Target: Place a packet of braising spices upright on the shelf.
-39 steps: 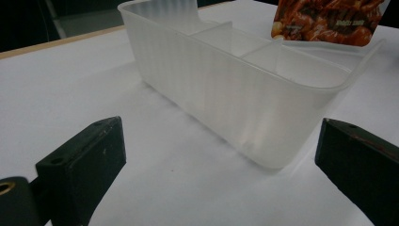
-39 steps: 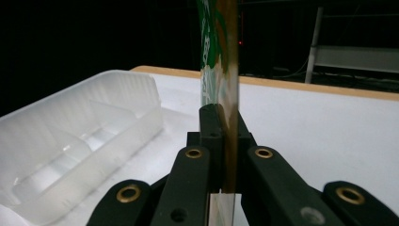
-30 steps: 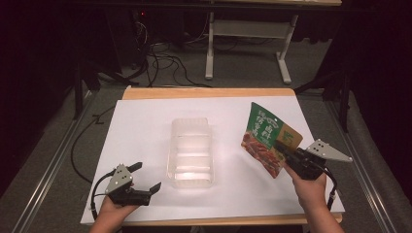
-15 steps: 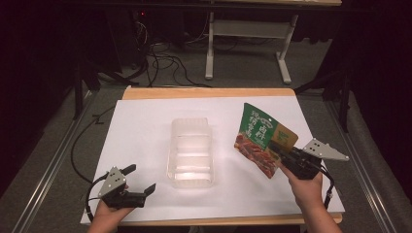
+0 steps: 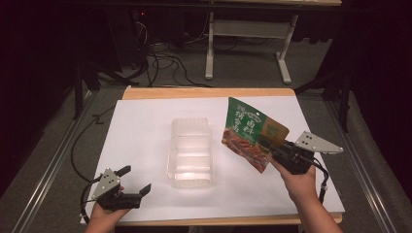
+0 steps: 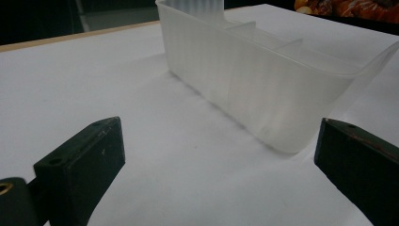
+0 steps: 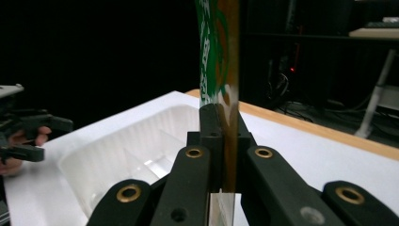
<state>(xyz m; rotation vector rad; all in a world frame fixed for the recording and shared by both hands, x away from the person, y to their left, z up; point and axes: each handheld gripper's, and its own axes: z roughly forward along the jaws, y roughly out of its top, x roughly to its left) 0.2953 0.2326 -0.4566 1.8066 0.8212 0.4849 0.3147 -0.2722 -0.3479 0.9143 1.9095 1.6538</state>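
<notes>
My right gripper (image 5: 266,143), clenched on the snack pouch (image 5: 252,132), has carried it from the desk's right edge toward the clear tray (image 5: 190,151); my left gripper (image 5: 135,180) waits released near the front-left corner, probably before loading.

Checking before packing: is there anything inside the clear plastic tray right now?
The clear tray looks empty: bare dividers show. The snack pouch is clamped in the right gripper beside it, not inside.

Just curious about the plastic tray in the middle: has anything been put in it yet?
No, in the high view the clear tray has bare compartments, and the snack packet is held beside it by the right tongs.
</notes>
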